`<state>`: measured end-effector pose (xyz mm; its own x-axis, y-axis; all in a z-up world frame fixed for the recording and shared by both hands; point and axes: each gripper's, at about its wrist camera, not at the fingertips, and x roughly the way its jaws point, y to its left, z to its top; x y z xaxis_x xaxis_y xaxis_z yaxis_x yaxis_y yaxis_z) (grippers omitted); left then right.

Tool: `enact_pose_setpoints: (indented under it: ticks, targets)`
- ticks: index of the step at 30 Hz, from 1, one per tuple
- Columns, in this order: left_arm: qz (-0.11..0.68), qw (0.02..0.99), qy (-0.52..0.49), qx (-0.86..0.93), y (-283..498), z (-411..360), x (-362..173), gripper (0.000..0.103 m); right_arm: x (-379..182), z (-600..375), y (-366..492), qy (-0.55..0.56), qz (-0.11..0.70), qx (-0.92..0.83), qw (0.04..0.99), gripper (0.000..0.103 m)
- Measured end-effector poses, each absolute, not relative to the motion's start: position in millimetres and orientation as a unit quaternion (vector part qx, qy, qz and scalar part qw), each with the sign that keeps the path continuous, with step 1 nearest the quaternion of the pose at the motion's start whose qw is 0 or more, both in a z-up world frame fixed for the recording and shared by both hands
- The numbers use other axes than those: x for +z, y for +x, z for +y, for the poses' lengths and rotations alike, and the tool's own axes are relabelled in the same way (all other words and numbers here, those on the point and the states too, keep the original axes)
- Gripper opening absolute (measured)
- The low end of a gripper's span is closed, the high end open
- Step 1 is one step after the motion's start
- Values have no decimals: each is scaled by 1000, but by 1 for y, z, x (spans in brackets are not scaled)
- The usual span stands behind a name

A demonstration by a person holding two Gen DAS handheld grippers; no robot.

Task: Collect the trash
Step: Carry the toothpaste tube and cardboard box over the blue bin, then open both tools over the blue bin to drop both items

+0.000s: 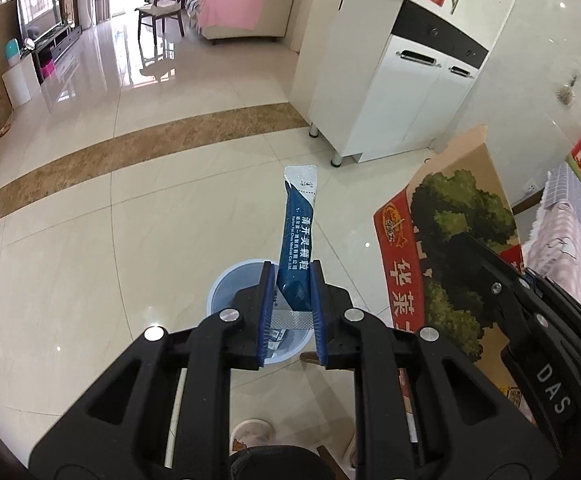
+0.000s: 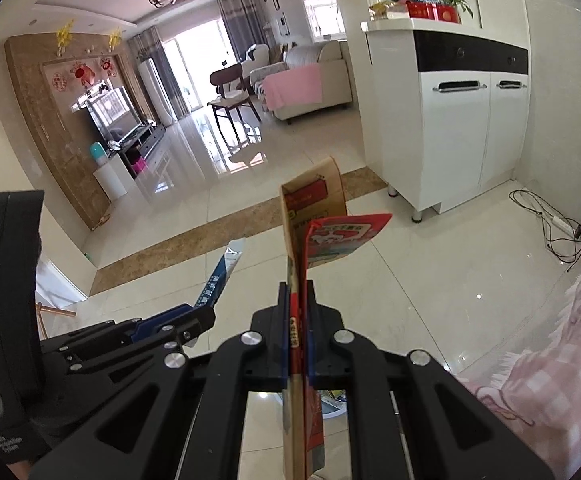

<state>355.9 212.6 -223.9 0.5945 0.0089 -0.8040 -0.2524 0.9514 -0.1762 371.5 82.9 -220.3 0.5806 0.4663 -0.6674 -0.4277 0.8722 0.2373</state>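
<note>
Glossy cream floor tiles [image 1: 90,240] run through a bright living room, a brown marble band crossing them, a white cabinet [image 1: 390,92] with a black strip standing to the right and a sofa with a pink throw [image 2: 294,88] far back by the windows. Down low sits a pale blue bin [image 1: 226,284], some wrappers already lying inside it. Right above the bin is the left gripper [image 1: 292,288], its blue pads clamped on a blue and silver sachet [image 1: 296,232] that sticks up and forward out of the jaws. Beside it, the right gripper [image 2: 299,304] is closed tight on a flattened cardboard box [image 2: 314,200], red print and a picture of green vegetables on its face, the sheet standing on edge between the pads and reaching well past them. From the right wrist view the left gripper shows at lower left with the sachet poking out. A pink checked cloth [image 2: 550,340] fills the right edge. A shoe [image 1: 250,432] peeks in at the bottom.
</note>
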Motion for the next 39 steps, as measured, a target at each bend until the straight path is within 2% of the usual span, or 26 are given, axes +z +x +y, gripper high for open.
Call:
enact_pose_setpoints:
  ticks: [7, 9, 10, 11, 24, 35, 39]
  targets:
    - [460, 869, -163, 79, 376, 222, -238, 21, -237, 81, 386, 29, 391, 236, 889, 7]
    - [466, 867, -159, 77, 379, 221, -242, 35, -241, 82, 388, 30, 394, 235, 888, 7]
    - [467, 866, -155, 83, 378, 221, -244, 52, -244, 82, 388, 30, 394, 235, 888, 7]
    - [466, 867, -153, 88, 376, 223, -245, 54, -245, 82, 389, 30, 396, 234, 887, 7]
    - [468, 865, -153, 98, 370, 222, -244, 55, -255, 82, 397, 25, 407, 237, 882, 7]
    - [462, 865, -148, 127, 358, 234, -245, 66, -256, 96, 403, 13, 407, 247, 879, 7]
    - [455, 868, -149, 135, 355, 244, -242, 66, -257, 107, 407, 2, 405, 253, 879, 7]
